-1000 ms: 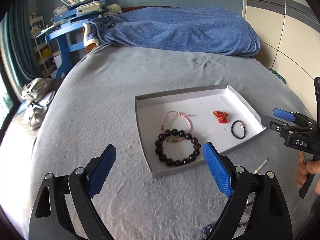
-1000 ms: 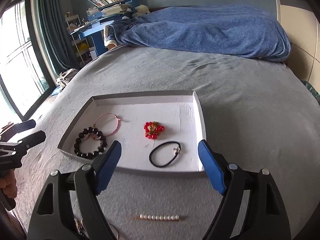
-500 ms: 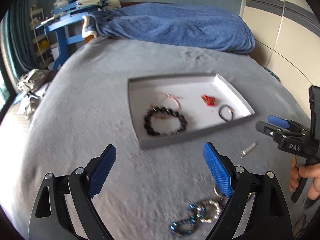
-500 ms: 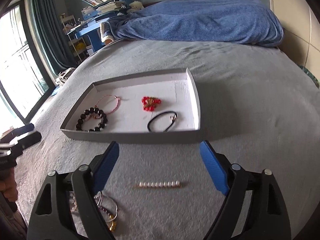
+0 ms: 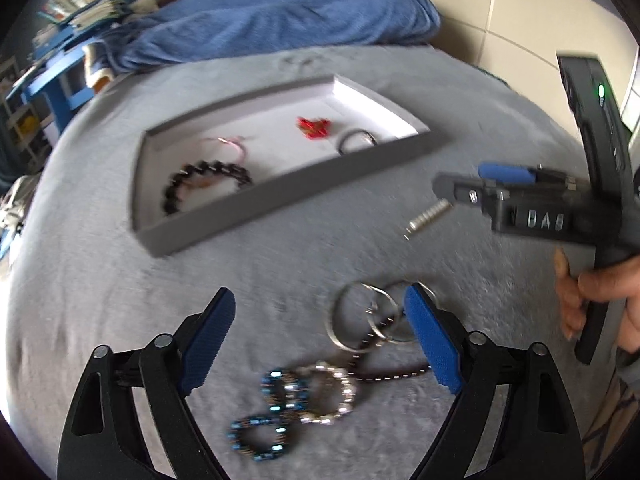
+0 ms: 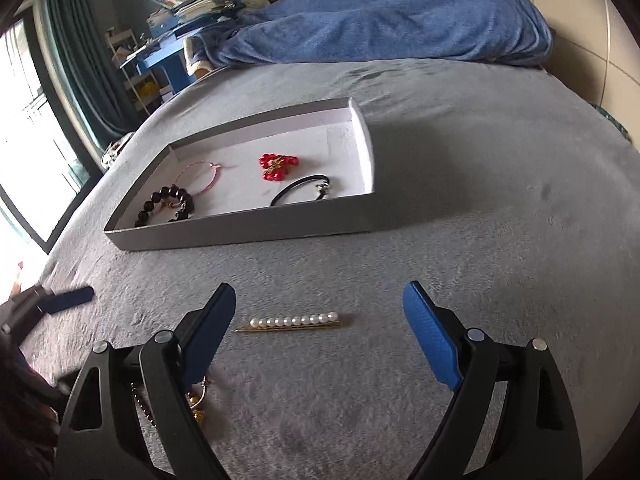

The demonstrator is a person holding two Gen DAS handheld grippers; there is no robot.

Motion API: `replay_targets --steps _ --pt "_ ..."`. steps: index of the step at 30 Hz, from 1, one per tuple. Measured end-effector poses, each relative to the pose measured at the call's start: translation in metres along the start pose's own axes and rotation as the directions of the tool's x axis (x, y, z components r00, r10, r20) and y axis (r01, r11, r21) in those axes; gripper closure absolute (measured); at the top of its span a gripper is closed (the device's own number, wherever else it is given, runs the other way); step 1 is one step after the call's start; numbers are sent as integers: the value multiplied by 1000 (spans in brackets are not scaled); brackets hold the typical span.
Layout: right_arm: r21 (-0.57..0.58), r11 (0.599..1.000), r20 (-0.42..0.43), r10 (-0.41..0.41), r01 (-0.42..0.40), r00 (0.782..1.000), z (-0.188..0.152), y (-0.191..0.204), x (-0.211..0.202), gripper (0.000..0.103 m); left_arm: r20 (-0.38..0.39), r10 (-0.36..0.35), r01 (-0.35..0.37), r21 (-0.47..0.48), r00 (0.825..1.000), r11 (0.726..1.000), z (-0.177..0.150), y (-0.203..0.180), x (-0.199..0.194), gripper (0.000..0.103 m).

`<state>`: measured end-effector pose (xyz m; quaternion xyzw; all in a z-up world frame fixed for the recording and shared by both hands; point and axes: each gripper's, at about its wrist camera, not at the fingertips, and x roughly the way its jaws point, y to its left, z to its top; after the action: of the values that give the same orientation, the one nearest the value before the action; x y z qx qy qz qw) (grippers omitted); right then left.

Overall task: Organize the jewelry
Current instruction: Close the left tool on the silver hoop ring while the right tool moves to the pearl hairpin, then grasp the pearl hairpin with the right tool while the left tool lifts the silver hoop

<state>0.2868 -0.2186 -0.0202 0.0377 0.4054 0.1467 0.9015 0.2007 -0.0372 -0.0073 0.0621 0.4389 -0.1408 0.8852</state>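
Observation:
A grey tray point(image 5: 280, 196) with a white floor lies on the bed and holds a black bead bracelet point(image 6: 168, 204), a pink cord bracelet point(image 6: 200, 176), red beads point(image 6: 278, 166) and a black cord band point(image 6: 300, 192). My left gripper point(image 5: 318, 292) hangs over a loose heap: silver rings point(image 5: 360, 316), a blue bead bracelet point(image 5: 276, 384) and a dark bead chain point(image 5: 384, 376). Its jaws are closing slightly, with nothing pressed between the pads. My right gripper point(image 6: 319, 286) is wide, its jaws still widening, just above a pearl hair pin point(image 6: 294, 322) that no pad touches.
Everything rests on a grey bedspread point(image 6: 480, 200), with a blue blanket point(image 6: 380, 24) bunched at the far end. A blue desk with books point(image 6: 172, 40) and a window stand to the left. A hand point(image 5: 592, 292) holds the right gripper's handle.
Both grippers have pulled back from the tray and sunk toward the bedspread. The jewelry heap has come between the left fingers, and the pearl pin now lies between the right fingers.

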Motion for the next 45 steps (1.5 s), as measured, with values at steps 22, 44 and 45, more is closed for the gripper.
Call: replay_targets --steps 22,44,45 --pt "-22 1000 -25 8 -8 1000 -12 0 8 18 -18 -13 11 -84 1000 996 9 15 12 55" --pt "-136 991 -91 -19 6 996 -22 28 32 15 5 13 -12 -168 1000 986 14 43 6 55" --pt "-143 990 -93 -27 14 995 -22 29 33 15 4 12 -11 -167 1000 986 14 43 6 55"
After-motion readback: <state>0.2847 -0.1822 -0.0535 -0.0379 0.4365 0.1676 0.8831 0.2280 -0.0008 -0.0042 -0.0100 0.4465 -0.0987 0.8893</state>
